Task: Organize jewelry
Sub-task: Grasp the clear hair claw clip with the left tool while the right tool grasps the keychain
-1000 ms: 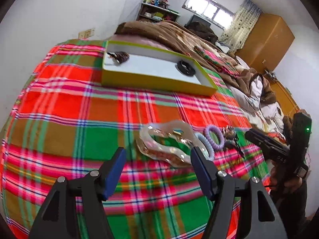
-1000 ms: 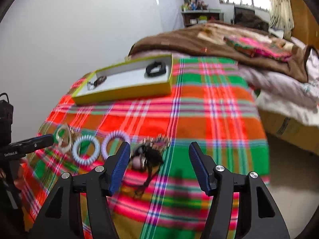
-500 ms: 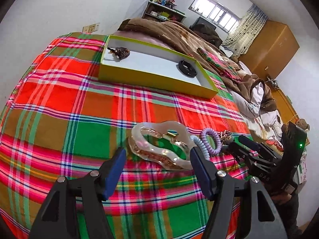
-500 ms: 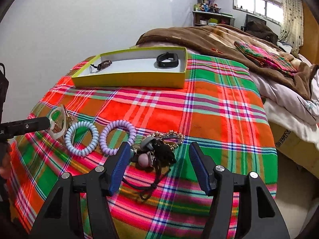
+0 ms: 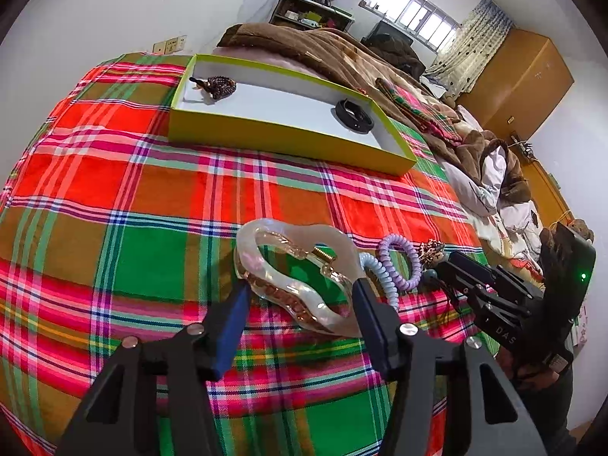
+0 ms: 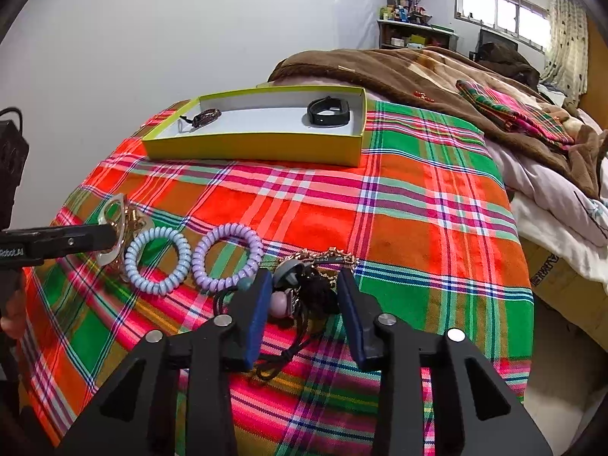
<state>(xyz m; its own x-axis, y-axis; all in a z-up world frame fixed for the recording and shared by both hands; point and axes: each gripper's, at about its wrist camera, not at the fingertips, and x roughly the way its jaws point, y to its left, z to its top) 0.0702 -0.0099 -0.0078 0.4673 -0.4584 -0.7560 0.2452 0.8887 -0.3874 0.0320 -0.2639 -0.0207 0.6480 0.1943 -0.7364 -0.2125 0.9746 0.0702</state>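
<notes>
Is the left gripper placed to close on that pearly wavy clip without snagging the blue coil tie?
Probably yes. The left gripper, jaws just closing, straddles the clip; the blue coil tie lies just outside its right finger, very close, so a brush is possible.

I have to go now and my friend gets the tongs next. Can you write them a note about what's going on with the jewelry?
Left tongs: jaws have just been closing around the clear wavy bangle; a firm grip is not clear yet.
Right tongs: jaws have just been closing around the tangle of black ties and beads; grip also unclear.
Loose on the plaid bedspread: blue coil tie, purple coil tie, gold chain.
Done: beaded bracelet and black band lie in the yellow box.
Left: probably the bangle and tangle go into the box, then the coils and chain.
</notes>
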